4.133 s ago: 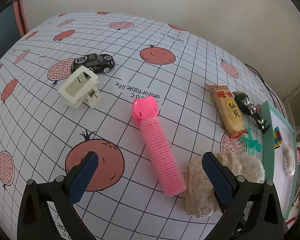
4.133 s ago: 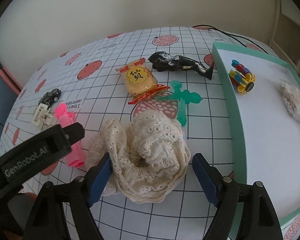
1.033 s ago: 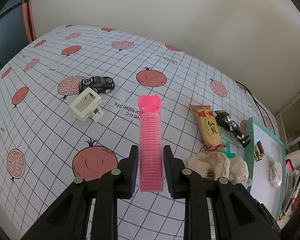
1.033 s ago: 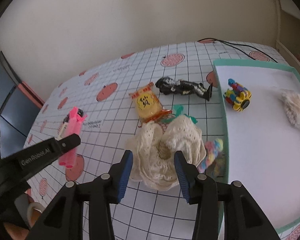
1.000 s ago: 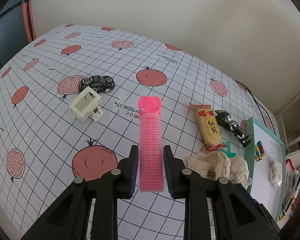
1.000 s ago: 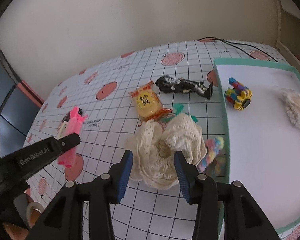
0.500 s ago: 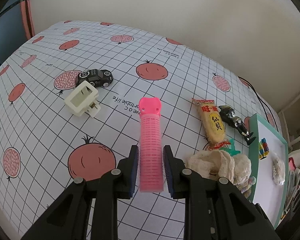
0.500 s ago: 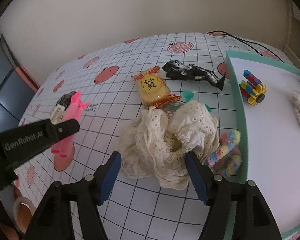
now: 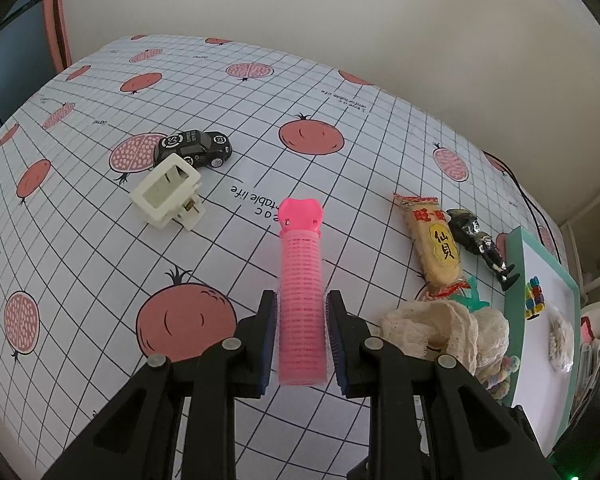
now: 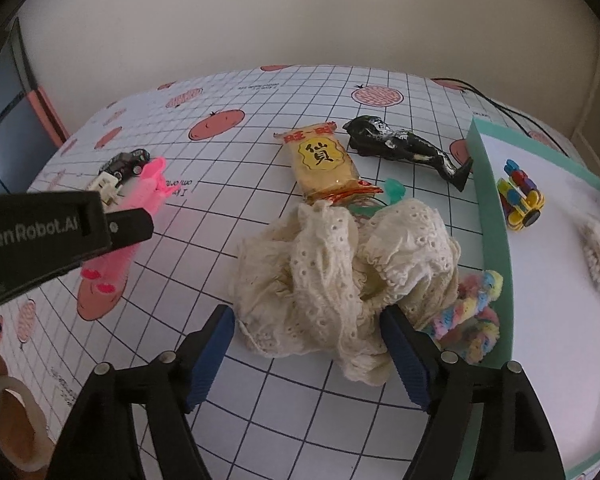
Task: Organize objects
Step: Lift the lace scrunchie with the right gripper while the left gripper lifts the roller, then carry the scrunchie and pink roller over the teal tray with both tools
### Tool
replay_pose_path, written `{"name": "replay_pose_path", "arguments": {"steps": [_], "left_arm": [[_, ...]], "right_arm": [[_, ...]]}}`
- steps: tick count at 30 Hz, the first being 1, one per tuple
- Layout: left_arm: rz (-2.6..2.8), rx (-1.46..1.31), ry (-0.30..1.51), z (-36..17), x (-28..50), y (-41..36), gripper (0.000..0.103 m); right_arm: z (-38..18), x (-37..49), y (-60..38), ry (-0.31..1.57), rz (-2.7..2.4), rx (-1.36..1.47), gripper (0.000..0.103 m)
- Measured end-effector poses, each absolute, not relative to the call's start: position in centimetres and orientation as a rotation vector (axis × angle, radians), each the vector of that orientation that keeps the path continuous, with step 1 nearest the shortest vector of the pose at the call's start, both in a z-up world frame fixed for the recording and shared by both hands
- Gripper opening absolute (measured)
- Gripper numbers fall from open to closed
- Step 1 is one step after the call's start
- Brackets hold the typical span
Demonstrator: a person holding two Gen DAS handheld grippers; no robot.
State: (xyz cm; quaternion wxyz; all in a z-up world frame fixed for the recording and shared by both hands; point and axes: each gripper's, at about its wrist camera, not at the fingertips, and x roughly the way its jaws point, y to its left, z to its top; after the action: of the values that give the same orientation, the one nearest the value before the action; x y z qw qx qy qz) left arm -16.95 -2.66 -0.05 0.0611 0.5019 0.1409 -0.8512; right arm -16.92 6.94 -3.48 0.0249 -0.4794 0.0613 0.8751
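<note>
Two grippers are in view. We find the left gripper (image 9: 302,334) clamped on the pink hair roller (image 9: 302,300), its blue pads pressing both sides of the roller's near half; the clip end points away, over the tablecloth (image 9: 100,248). We note the right gripper (image 10: 308,350) spread wide, its fingers flanking the near edge of the cream lace scrunchie (image 10: 340,276), which lies on the cloth; we cannot tell whether the pads touch it. A pastel scrunchie (image 10: 470,316) lies just beside it, against the wall of the green tray (image 10: 490,208). Beyond the lace sit a snack packet (image 10: 324,162) and a black figurine (image 10: 406,148). A white claw clip (image 9: 166,192) and a toy car (image 9: 194,148) lie together, well apart from the roller.
</note>
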Motion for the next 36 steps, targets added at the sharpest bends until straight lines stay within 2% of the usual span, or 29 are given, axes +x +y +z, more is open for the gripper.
{"name": "replay_pose_path", "arguments": {"steps": [9, 23, 27, 36], "left_arm": [[-2.568, 1.522, 0.425, -0.3, -17.0, -2.8, 0.026], [-2.555, 1.524, 0.411, -0.4, -16.9, -2.8, 0.026], [-2.560, 1.521, 0.405, -0.2, -16.7, -2.7, 0.026], [-2.581, 1.504, 0.391, 0.7, -16.3, -1.8, 0.026]], "right_arm": [[-3.7, -17.0, 6.1, 0.074, 2.687, -1.475, 0.075], [-3.2, -16.7, 7.5, 0.113, 2.656, -1.443, 0.032], [-2.7, -16.5, 7.8, 0.133, 2.666, -1.429, 0.027], [-0.1, -15.7, 8.2, 0.149, 2.722, -1.326, 0.027]]}}
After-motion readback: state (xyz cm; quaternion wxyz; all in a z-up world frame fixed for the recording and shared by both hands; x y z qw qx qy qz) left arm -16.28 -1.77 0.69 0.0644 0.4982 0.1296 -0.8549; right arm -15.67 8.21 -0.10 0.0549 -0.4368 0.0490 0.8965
